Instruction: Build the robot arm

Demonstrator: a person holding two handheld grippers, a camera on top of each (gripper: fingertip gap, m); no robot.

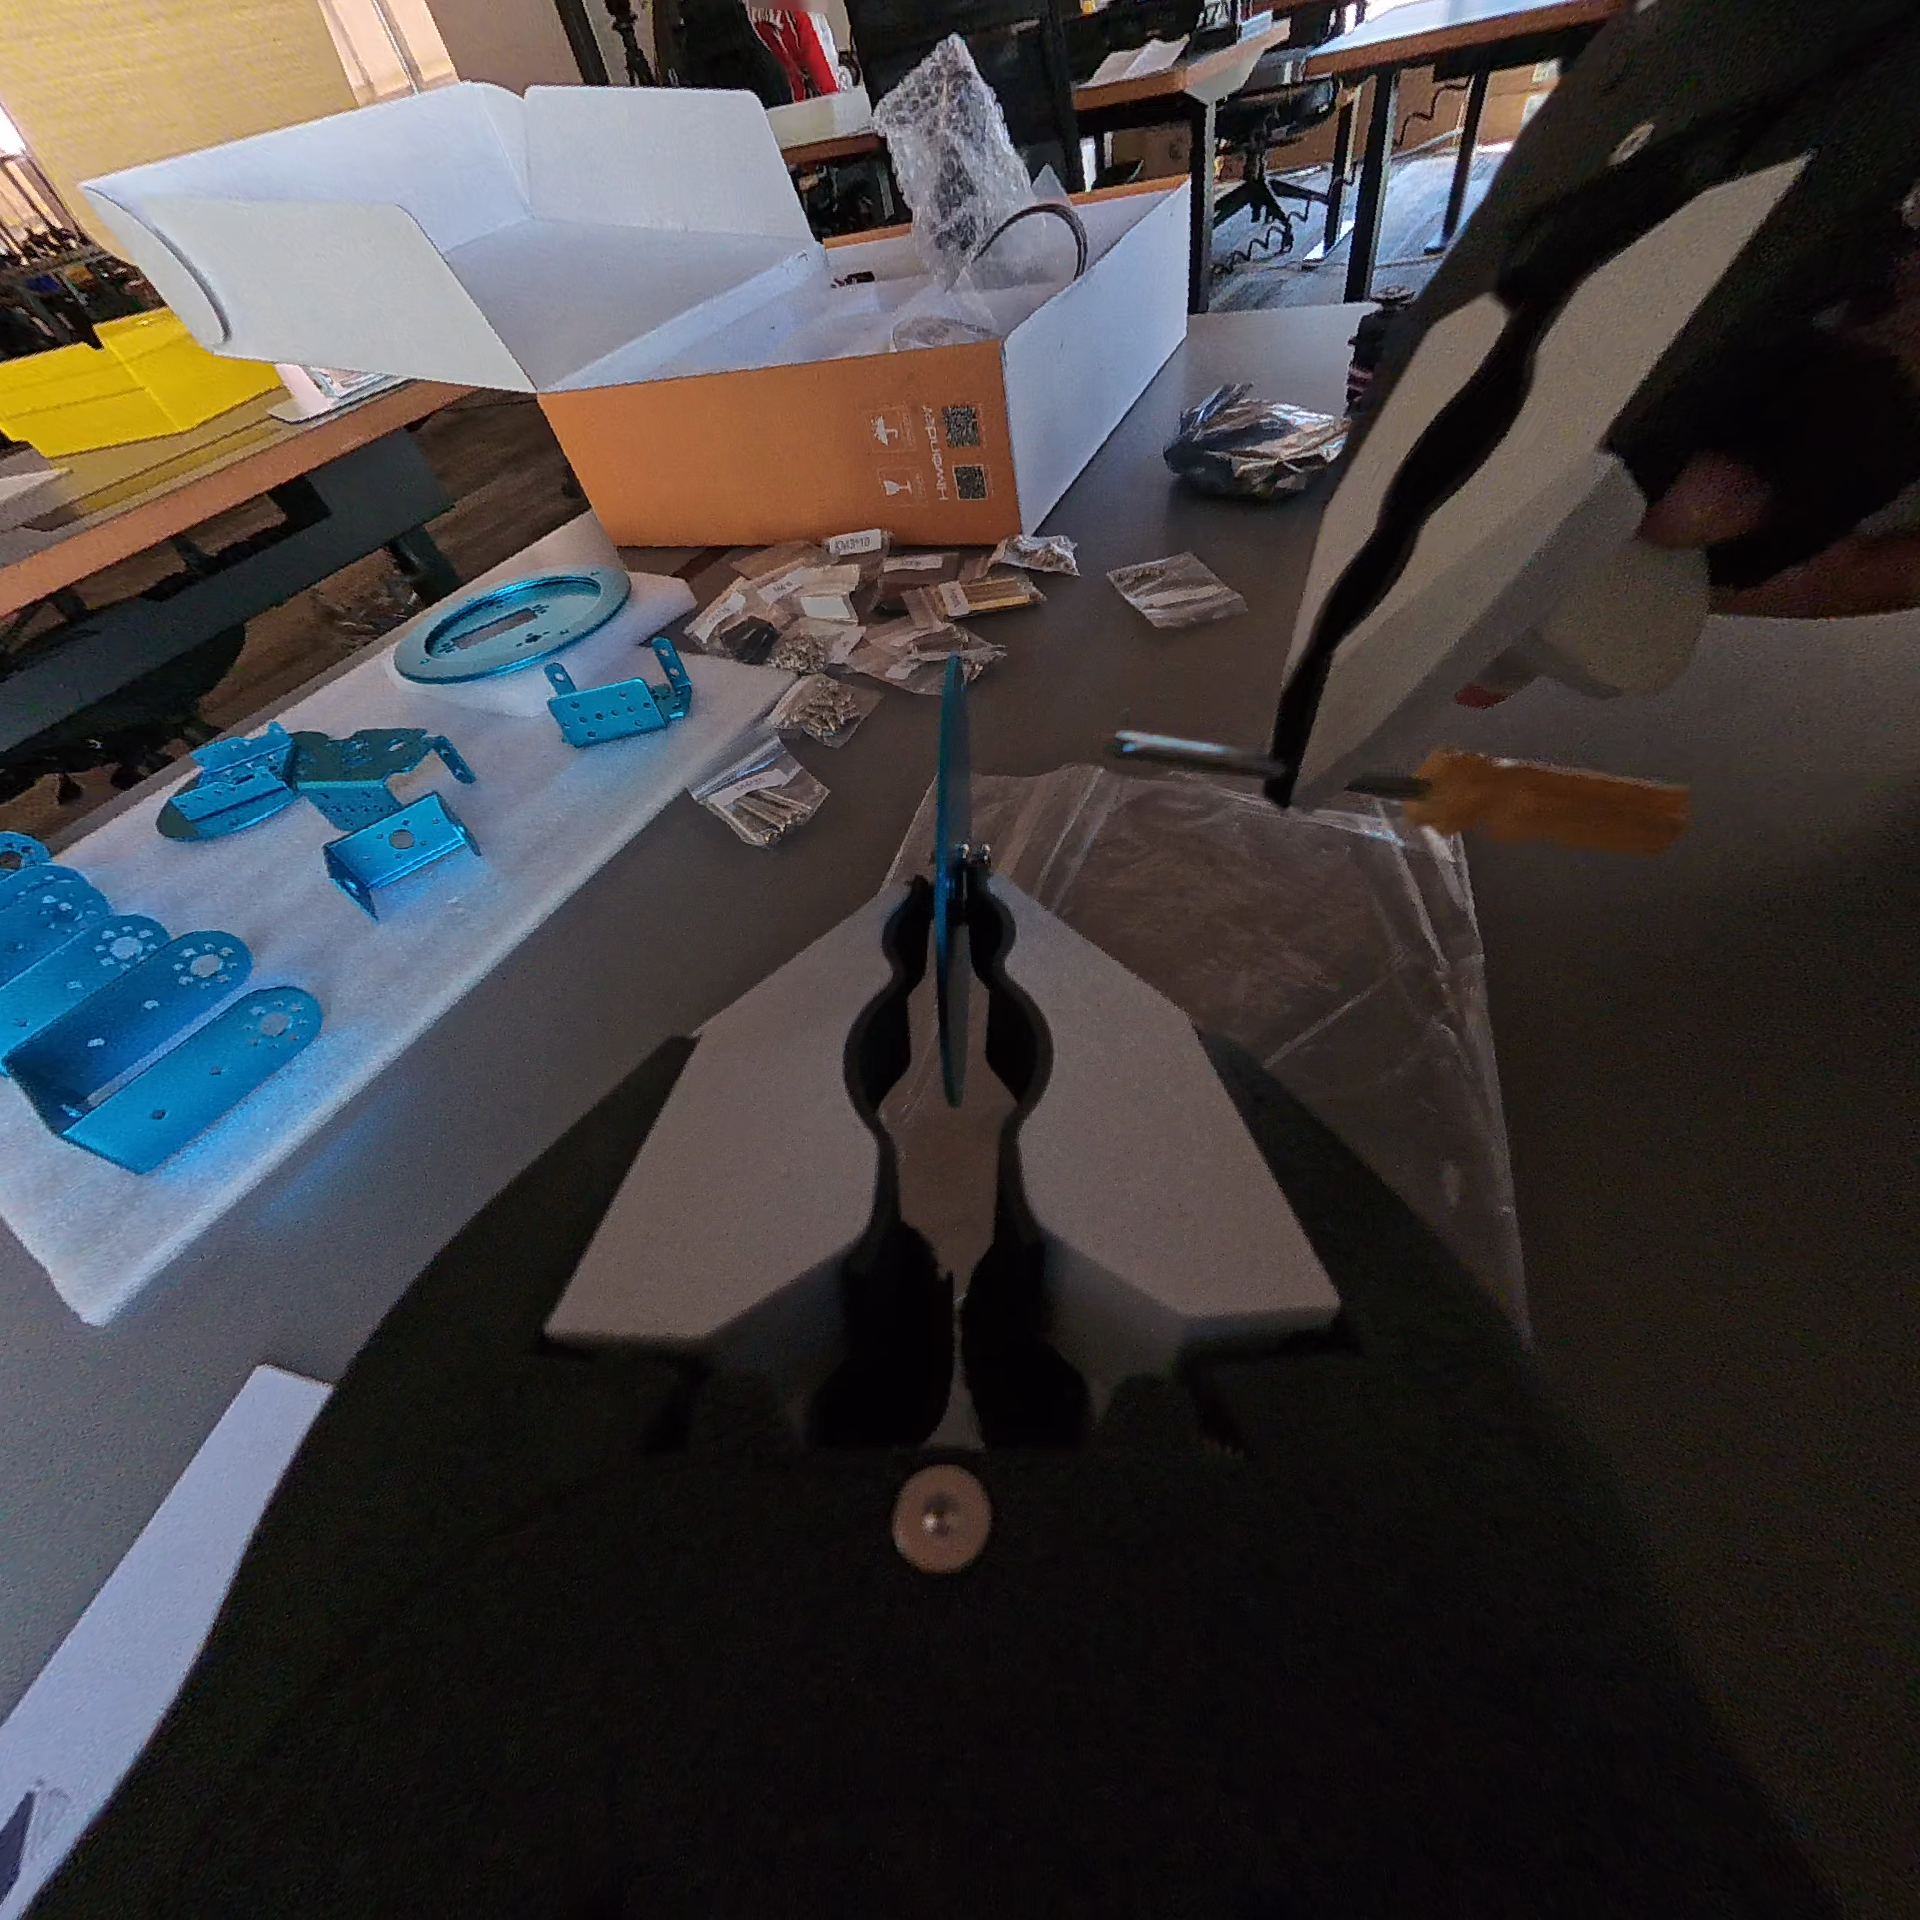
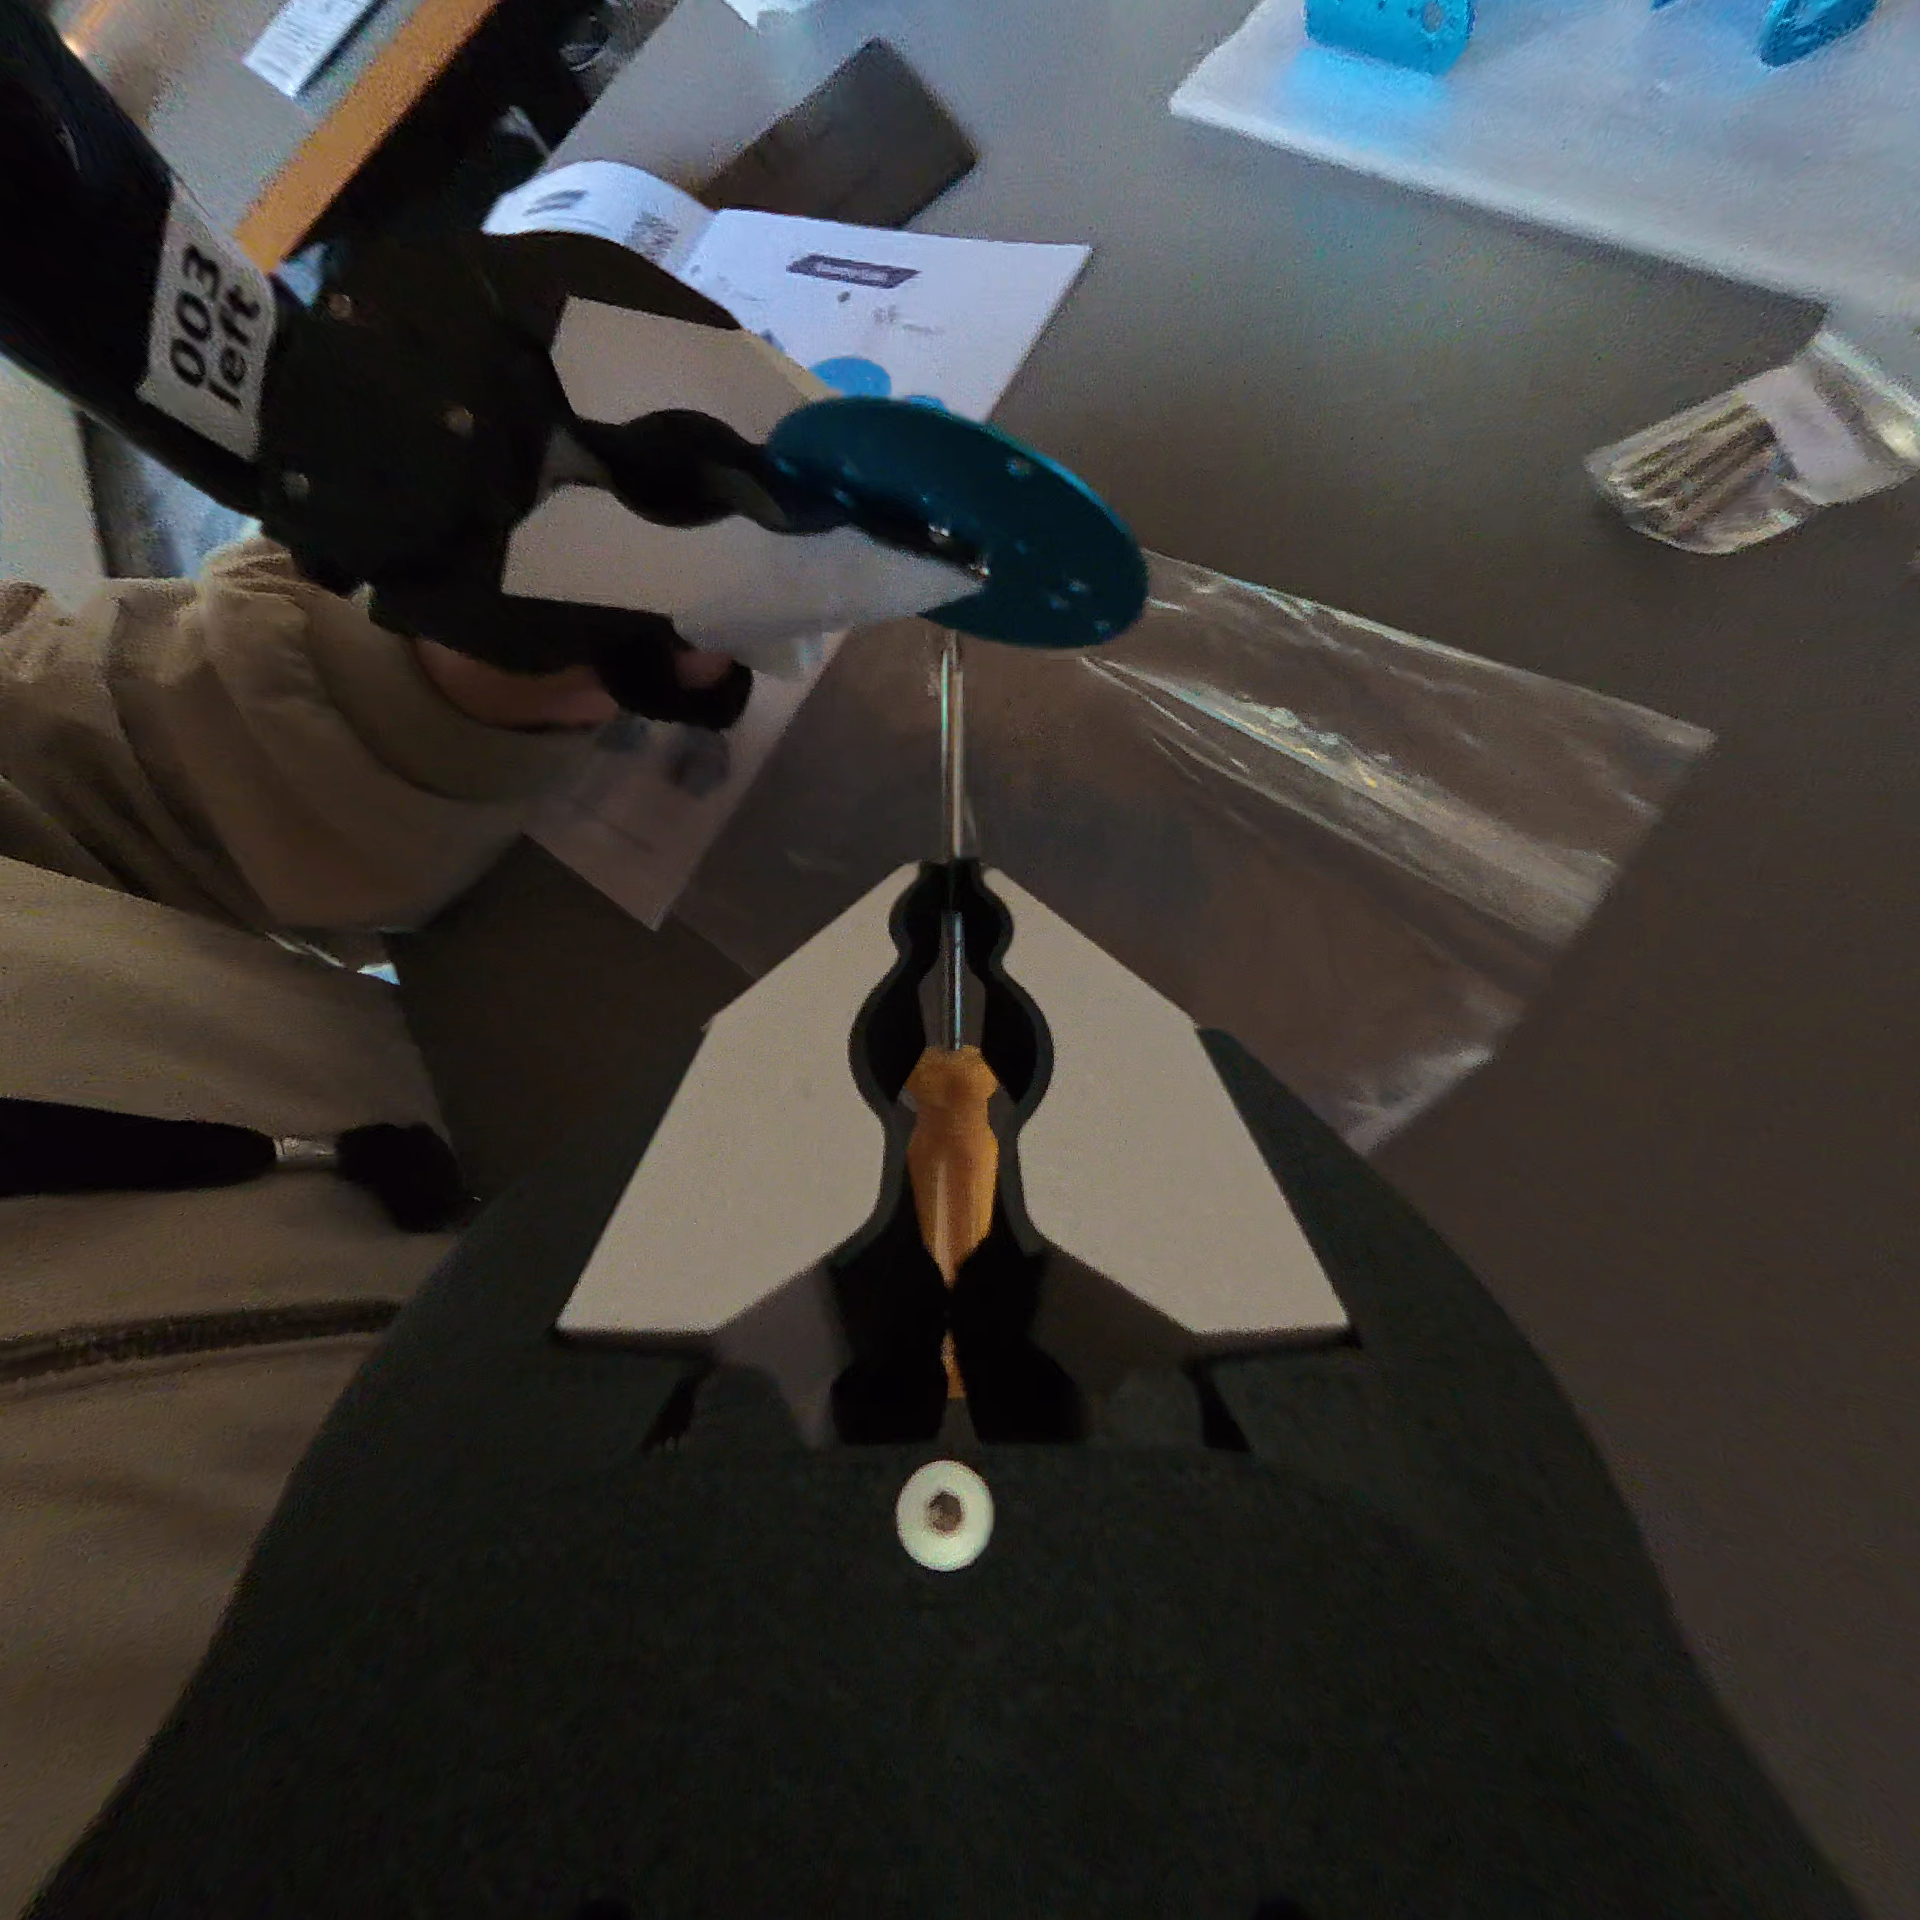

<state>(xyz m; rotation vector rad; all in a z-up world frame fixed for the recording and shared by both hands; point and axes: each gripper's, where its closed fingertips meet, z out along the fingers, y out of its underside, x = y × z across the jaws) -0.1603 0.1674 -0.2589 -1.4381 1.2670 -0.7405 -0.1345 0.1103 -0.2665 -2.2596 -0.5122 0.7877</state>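
My left gripper [image 1: 948, 883] is shut on a thin blue metal disc [image 1: 952, 831], held edge-on above the grey table. In the right wrist view the same disc [image 2: 997, 509] shows its face with small holes, held by the left gripper [image 2: 935, 561]. My right gripper [image 2: 951, 868] is shut on a small screwdriver with an orange handle [image 2: 951, 1153]. Its metal shaft [image 2: 951, 748] points at the disc's edge, the tip close to or touching it. In the left wrist view the right gripper [image 1: 1288, 784] holds the screwdriver [image 1: 1538, 805] level, to the right of the disc.
A clear plastic bag [image 1: 1247, 935] lies on the table under both grippers. White foam sheet [image 1: 343, 935] with several blue metal brackets [image 1: 145, 1049] lies left. Small bags of screws [image 1: 862, 623] and an open orange-and-white box [image 1: 790, 457] sit behind. A booklet [image 2: 883, 291] and a person's sleeve [image 2: 208, 727] are near. The grippers' ends are close to 7 cm from one another.
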